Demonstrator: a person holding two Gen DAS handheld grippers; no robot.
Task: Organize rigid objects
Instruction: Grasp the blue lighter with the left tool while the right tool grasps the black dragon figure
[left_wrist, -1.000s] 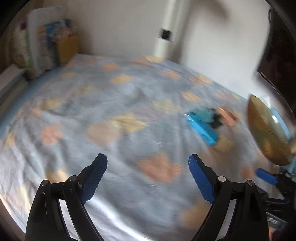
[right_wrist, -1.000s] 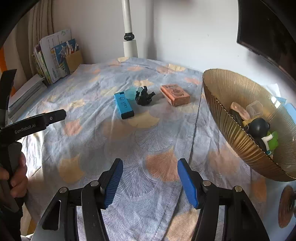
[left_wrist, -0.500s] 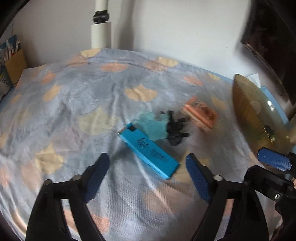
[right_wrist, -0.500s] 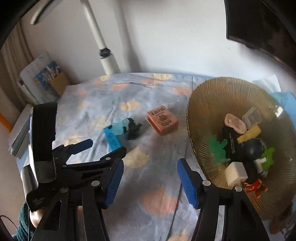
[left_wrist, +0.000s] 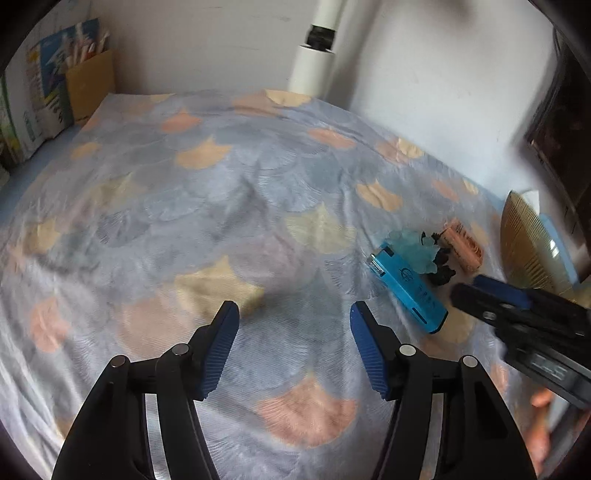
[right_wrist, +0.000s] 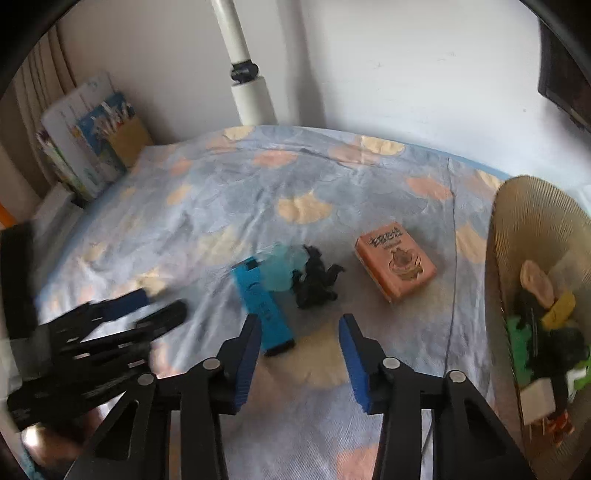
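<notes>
Lying just beyond both closing, empty tongs, the blue box rests on cloth.

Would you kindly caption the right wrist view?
Right gripper closing, empty, above blue box; gold bowl alongside.

Both claws are tipped steeply down, side by side and close together. The left claw has its jaws closing with nothing between the blue pads. Same deal for the right claw: jaws closing on empty air. A bit of hand shows blurry behind the right one.
</notes>
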